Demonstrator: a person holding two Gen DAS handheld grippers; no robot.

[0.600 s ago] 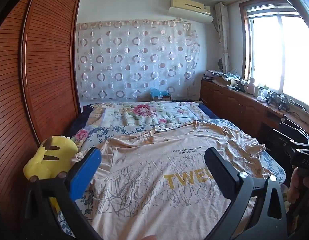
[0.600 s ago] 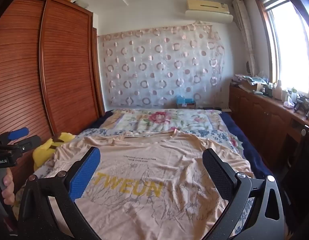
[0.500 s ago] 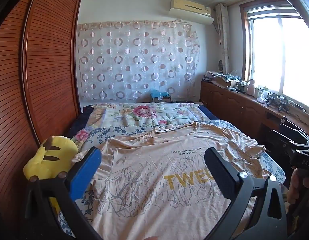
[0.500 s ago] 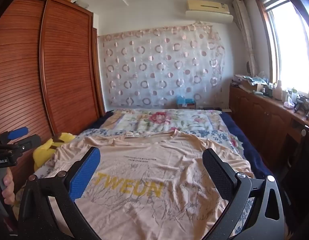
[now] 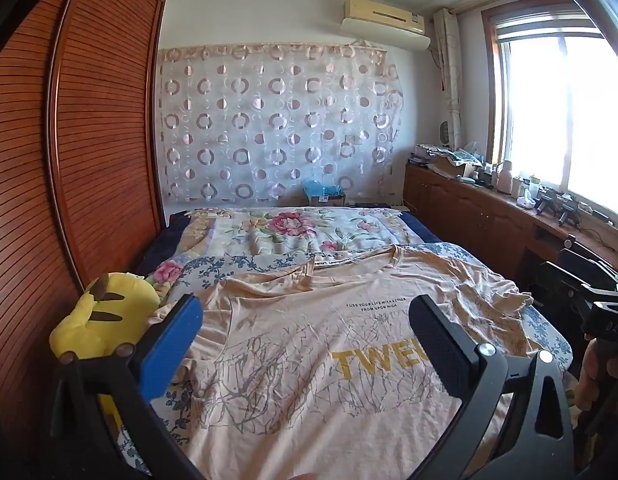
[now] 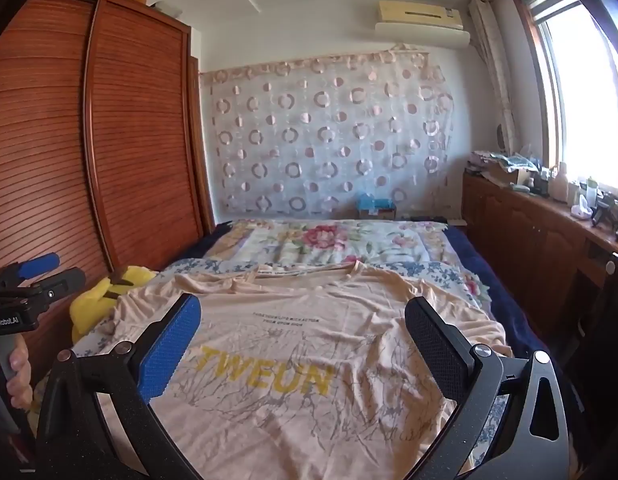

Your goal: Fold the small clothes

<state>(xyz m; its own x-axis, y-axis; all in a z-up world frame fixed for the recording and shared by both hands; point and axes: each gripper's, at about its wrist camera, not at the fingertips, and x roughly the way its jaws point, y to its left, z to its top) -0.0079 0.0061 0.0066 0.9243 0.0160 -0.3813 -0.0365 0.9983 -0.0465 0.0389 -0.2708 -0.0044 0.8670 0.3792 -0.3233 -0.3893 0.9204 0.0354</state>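
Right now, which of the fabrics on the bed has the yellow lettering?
The peach T-shirt, spread flat nearest both open claws, printed TWEUN. The floral quilt beyond it and the blue-flowered sheet underneath carry only flowers.

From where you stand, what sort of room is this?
Most likely a home bedroom. A wide bed with a floral quilt fills the middle, tall slatted wooden wardrobe doors run along one side, and a yellow plush toy lies beside a peach printed T-shirt spread flat for folding.
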